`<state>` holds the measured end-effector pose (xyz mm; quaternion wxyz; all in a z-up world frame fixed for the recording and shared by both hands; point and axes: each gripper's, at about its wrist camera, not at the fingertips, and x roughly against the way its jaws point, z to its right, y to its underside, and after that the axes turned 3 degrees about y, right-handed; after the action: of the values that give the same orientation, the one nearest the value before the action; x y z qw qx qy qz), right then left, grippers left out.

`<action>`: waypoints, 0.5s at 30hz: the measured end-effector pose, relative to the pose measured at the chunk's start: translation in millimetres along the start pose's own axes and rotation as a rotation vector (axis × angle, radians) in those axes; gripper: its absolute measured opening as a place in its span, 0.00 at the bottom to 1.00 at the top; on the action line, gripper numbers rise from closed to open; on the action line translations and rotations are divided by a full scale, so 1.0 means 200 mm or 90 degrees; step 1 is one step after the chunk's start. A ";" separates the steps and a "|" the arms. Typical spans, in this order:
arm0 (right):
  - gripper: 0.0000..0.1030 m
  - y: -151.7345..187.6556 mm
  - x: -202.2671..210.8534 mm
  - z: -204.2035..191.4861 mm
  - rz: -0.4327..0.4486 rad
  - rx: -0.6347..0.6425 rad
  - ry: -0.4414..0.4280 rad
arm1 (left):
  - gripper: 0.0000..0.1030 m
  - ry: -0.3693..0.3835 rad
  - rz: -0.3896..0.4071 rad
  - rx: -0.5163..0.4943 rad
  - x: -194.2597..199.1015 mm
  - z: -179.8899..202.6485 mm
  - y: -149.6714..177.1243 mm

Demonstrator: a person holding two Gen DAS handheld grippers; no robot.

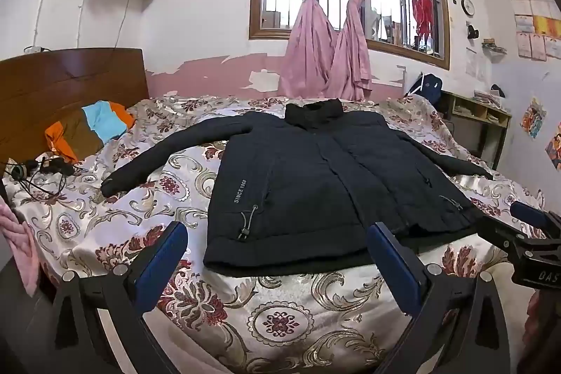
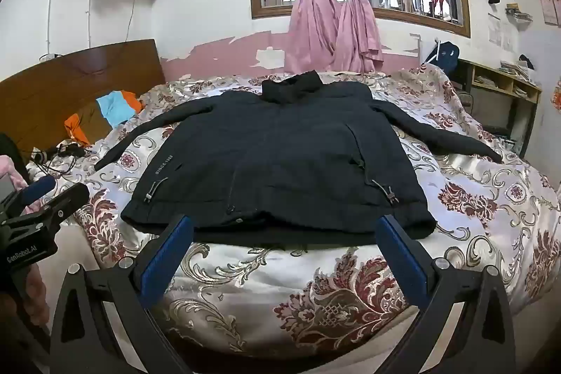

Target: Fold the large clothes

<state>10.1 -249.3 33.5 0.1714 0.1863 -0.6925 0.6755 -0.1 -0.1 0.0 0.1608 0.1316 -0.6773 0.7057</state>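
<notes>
A: Entry. Dark jacket (image 1: 326,177) lies flat, front up, on the floral bedspread (image 1: 280,321); collar toward the window wall, hem toward us, both sleeves spread out to the sides. No fold made yet.

B: Claws?

A: Left gripper (image 1: 277,255) and right gripper (image 2: 284,247) both gape wide, nothing between the jaws. Each hangs just short of the hem, tilted down toward the bed.

B: Governing relation?

A: Jacket's long axis runs away from both claws, hem to collar. Left sleeve (image 1: 168,156) lies off to the left gripper's side, right sleeve (image 2: 441,132) to the right gripper's side. Judgement: each claw takes its own sleeve, folds inward across the body.

B: Surroundings?

A: Orange-and-blue cloth (image 1: 91,128) near the headboard (image 1: 70,83), well apart from the jacket.
</notes>
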 end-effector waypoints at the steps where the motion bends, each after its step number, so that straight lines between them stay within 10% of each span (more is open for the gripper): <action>1: 0.99 0.00 0.00 0.00 -0.001 -0.001 0.001 | 1.00 0.000 -0.001 -0.001 0.00 0.00 0.00; 15: 0.99 0.00 0.00 0.00 -0.007 -0.003 -0.002 | 1.00 0.002 -0.003 0.002 0.00 0.00 0.00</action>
<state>10.4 -250.0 33.8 0.1742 0.1907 -0.6932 0.6729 0.5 0.6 0.2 0.1631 0.1326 -0.6758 0.7064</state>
